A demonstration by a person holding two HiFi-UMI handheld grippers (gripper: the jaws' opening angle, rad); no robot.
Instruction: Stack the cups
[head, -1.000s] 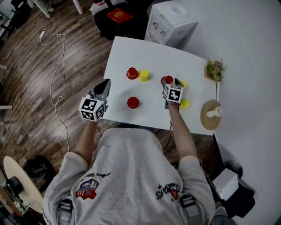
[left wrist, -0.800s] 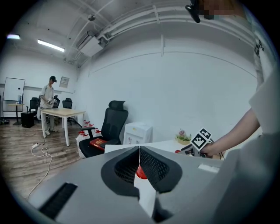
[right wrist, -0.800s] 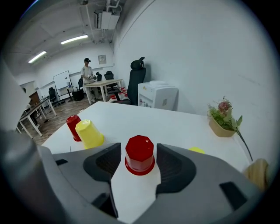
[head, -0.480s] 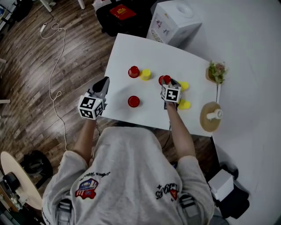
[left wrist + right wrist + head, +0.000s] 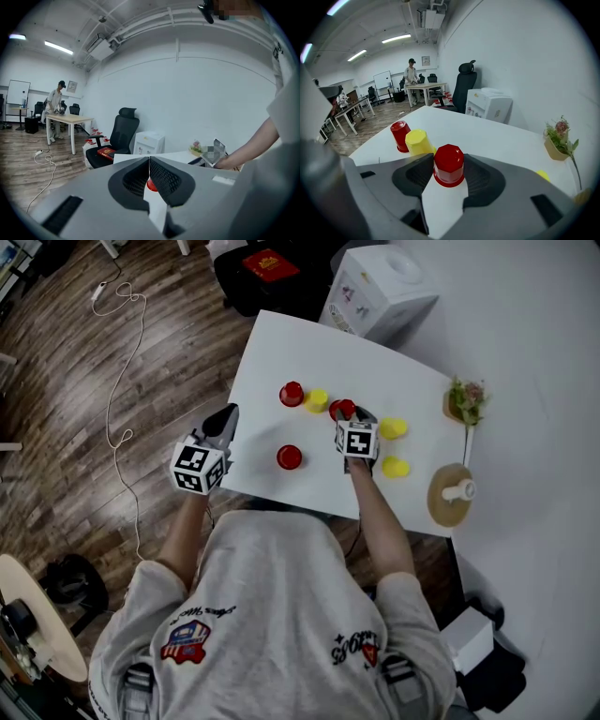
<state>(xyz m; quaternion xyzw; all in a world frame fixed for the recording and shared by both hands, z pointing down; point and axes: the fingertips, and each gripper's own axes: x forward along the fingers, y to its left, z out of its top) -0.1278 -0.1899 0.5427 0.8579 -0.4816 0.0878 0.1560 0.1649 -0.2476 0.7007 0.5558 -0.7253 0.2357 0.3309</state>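
Head view, white table, lone red cup, shirt print too small to read, left gripper view, left gripper fingers together, empty, right gripper view, right gripper fingers just closed, clamped on upside-down red cup near yellow cup.

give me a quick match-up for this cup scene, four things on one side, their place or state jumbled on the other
Things: 1 left gripper; 2 right gripper; 3 small potted flower plant; 4 white box-shaped water dispenser.
Places or states: a off the white table, beyond its far edge; b closed on an upturned red plastic cup; c closed, nothing held; d on the table's far right corner.
Pairs: 1-c, 2-b, 3-d, 4-a.
The right gripper's jaws have just been closing onto that cup.
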